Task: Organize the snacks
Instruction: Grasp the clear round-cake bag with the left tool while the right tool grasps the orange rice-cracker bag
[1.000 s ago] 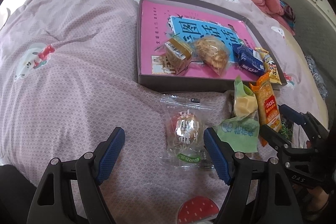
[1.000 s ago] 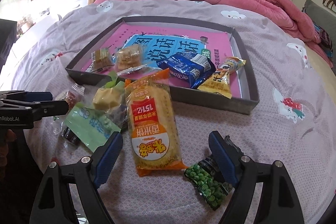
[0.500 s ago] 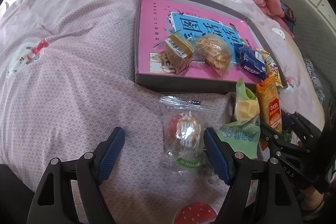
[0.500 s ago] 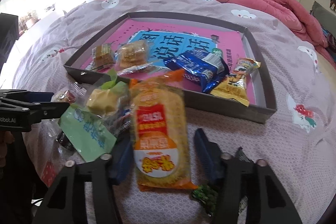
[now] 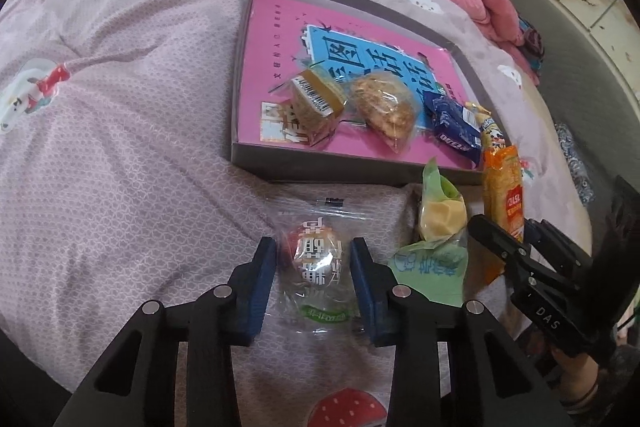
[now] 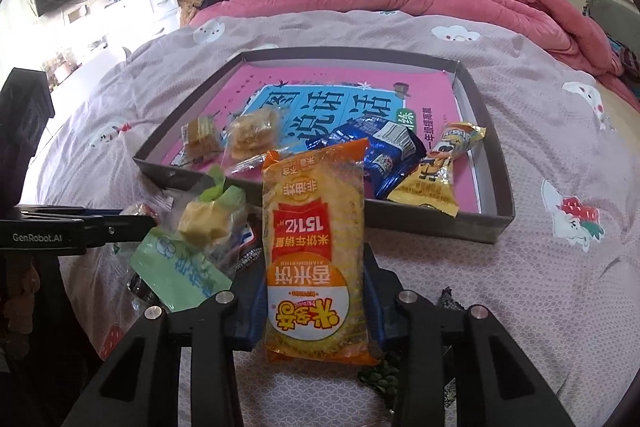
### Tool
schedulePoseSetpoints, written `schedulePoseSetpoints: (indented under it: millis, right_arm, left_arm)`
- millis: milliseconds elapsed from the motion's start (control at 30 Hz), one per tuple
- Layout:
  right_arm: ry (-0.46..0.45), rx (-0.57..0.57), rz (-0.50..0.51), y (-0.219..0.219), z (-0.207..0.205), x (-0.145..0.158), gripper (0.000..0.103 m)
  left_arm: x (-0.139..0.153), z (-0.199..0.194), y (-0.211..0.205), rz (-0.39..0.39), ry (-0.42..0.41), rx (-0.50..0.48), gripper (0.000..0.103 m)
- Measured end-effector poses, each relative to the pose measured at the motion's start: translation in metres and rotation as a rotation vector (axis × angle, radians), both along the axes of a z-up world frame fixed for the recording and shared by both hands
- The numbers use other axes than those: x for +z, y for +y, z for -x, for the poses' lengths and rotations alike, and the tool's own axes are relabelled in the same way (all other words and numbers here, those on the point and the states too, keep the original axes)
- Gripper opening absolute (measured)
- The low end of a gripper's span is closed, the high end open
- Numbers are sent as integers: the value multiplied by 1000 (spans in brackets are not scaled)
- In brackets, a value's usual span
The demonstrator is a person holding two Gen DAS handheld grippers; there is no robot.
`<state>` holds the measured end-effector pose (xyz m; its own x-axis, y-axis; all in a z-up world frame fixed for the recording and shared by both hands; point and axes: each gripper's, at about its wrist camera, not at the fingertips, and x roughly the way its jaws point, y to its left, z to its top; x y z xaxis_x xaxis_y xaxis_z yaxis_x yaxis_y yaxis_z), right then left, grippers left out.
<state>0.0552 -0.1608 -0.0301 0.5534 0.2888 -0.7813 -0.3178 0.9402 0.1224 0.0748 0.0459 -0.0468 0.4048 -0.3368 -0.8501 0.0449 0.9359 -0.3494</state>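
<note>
We're at the pick step, both hands at once. Left gripper jaws are closing onto the clear-wrapped round snack lying on the bed, just short of the tray. Right gripper jaws are closing, clamped on the orange rice-cracker pack. Next, we judge: lift both clear of the green-wrapped snack and carry them over the tray wall, in beside the four already there.

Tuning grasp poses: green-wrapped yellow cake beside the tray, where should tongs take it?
Grip the green-wrapped yellow cake across the firm yellow block, not the flat green tail. Come from above: the orange rice-cracker pack crowds one side, and the left tongs closing on the clear-wrapped round snack crowd the other.
</note>
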Motion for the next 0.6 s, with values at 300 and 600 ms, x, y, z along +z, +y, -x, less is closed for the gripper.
schedulePoseSetpoints:
  millis: [300, 600]
  right_arm:
    - [-32, -11, -62, -5, 2, 10, 40]
    - [-50, -26, -109, -11, 3, 17, 40]
  left_arm:
    - [13, 5, 3, 33, -34, 4, 37]
    - [31, 11, 4, 30, -82, 8, 36]
